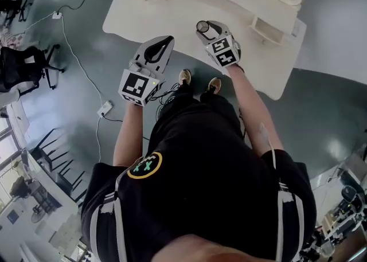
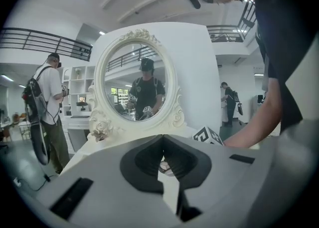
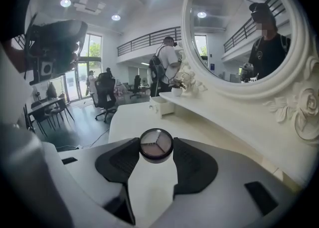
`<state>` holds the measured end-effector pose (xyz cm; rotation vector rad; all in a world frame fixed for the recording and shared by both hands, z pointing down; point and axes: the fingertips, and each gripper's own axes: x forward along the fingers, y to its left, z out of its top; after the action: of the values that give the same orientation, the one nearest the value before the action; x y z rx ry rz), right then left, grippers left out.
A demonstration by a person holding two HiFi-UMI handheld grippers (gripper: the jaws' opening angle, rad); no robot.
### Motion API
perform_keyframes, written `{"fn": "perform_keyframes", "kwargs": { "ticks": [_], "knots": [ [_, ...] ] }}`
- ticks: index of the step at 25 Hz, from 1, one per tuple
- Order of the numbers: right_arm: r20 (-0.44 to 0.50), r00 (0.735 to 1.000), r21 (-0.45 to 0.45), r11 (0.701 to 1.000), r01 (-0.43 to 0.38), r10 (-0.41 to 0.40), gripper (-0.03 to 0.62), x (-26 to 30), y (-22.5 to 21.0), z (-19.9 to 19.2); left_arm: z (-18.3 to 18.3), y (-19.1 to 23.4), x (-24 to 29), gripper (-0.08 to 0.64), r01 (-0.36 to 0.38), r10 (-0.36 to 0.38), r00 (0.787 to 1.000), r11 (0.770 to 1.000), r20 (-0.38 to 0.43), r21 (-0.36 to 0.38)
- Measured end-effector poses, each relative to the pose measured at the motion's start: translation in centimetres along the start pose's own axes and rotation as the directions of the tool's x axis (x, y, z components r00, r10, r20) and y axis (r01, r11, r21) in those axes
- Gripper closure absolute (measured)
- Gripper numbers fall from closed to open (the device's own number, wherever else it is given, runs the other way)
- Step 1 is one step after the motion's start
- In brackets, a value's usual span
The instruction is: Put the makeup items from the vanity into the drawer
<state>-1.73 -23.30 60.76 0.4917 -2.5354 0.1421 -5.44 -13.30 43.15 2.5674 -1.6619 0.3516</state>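
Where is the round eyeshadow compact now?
The eyeshadow compact sits clamped between the jaws of the right gripper, above the white vanity top, left of the oval mirror in the right gripper view.

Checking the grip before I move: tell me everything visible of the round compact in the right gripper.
The compact is a round, dark-rimmed case showing three wedge-shaped pans in brown and pale shades. The right gripper's jaws pinch its rim from both sides, holding it face-up above the white vanity top.
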Motion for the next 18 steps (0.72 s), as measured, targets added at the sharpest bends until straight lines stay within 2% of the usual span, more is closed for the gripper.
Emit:
{"fn": "perform_keyframes", "kwargs": {
  "ticks": [7,18],
  "knots": [
    [0.022,0.999,-0.047,0.998,-0.038,0.039,0.357,2.5,2.0,3.7,-1.1,4.2,-2.5,0.541,-0.079,0.079,0.997,0.996,0.002,-0.029],
    [0.025,0.999,-0.054,0.998,0.024,-0.023,0.357,10.9,4.1,10.7,-4.3,18.0,-5.7,0.541,-0.066,0.072,0.994,0.995,0.077,-0.069]
  ]
}}
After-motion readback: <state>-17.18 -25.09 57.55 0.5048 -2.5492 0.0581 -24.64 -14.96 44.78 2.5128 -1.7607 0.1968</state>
